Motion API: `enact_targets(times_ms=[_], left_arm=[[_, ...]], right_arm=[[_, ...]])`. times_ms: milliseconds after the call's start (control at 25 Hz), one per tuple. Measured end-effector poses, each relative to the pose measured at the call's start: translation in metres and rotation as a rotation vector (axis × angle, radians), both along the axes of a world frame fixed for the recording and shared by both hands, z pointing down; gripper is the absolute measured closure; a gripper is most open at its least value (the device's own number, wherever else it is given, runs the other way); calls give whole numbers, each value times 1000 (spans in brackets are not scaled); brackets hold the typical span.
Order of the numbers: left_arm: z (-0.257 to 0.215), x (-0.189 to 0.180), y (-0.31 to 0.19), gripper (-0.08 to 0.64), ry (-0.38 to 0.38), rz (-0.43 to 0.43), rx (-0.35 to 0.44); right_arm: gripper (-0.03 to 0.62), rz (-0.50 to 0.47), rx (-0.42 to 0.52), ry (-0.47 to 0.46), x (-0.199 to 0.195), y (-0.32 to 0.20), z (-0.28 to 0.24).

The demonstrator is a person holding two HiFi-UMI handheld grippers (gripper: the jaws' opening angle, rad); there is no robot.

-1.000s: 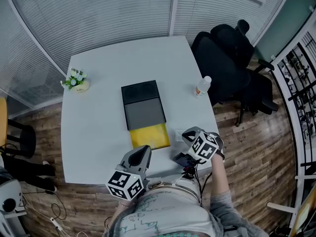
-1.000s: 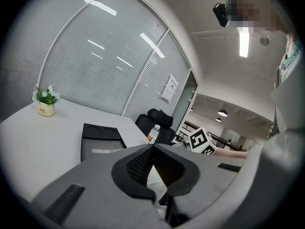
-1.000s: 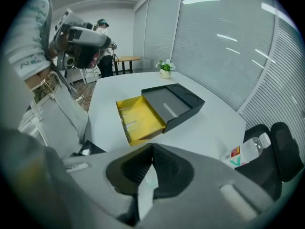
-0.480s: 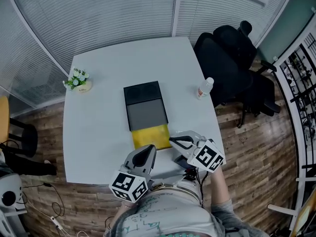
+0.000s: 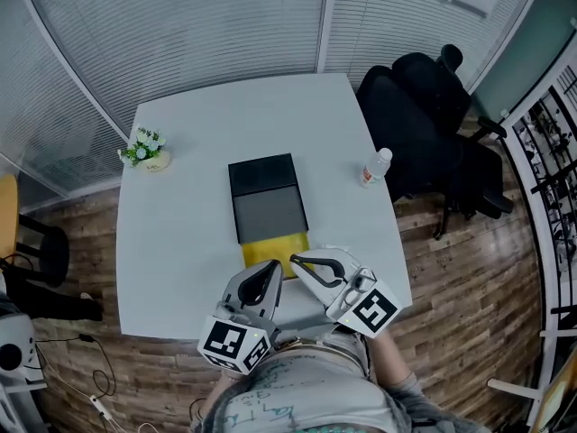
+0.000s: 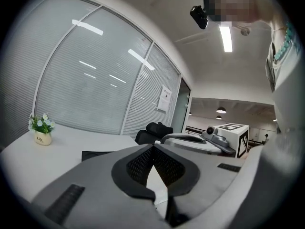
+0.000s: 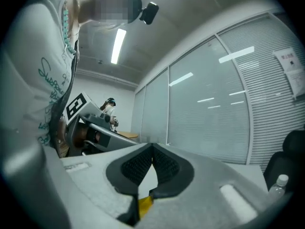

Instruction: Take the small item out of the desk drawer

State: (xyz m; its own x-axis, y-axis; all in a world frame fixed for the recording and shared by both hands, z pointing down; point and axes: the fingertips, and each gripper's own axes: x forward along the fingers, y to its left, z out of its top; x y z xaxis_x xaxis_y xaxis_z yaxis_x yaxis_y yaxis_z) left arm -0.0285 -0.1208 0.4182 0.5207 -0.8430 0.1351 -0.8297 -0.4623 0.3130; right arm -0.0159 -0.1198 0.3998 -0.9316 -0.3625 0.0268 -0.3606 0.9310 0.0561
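Observation:
A black and grey drawer unit (image 5: pixel 266 197) lies mid-table, its yellow drawer (image 5: pixel 270 249) pulled out toward me. No small item shows inside it. My left gripper (image 5: pixel 268 270) hovers at the drawer's front edge, jaws shut with nothing between them (image 6: pixel 152 148). My right gripper (image 5: pixel 296 261) comes in from the right, pointing left over the drawer's front right corner. Its jaws meet at the tips (image 7: pixel 152 149), and a patch of yellow shows through the gap low between them. The two grippers sit side by side, close but apart.
A water bottle (image 5: pixel 374 168) stands near the table's right edge and a small flower pot (image 5: pixel 146 149) at the far left. A black office chair (image 5: pixel 424 115) sits beyond the right side. The white table's (image 5: pixel 180 242) front edge lies under my hands.
The right gripper has risen from the table's front right edge and swung left, its tips now over the drawer's corner. The left gripper has lifted slightly. Both stayed shut.

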Motion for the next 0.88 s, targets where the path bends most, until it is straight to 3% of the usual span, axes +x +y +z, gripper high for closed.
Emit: enact_targets(times_ms=[160,360,880], left_arm=[[-19,-4,-2,562,-2,-20,56],[-29,-6,-2,562,-20,-33,105],[-26,-6,0,562,-36,-33,95]], right_arm=[[589,52,33,-7,-6,1,-15],[589,51,40,-5,-13,5,-16],[589,71,29,17,-8,2,-13]])
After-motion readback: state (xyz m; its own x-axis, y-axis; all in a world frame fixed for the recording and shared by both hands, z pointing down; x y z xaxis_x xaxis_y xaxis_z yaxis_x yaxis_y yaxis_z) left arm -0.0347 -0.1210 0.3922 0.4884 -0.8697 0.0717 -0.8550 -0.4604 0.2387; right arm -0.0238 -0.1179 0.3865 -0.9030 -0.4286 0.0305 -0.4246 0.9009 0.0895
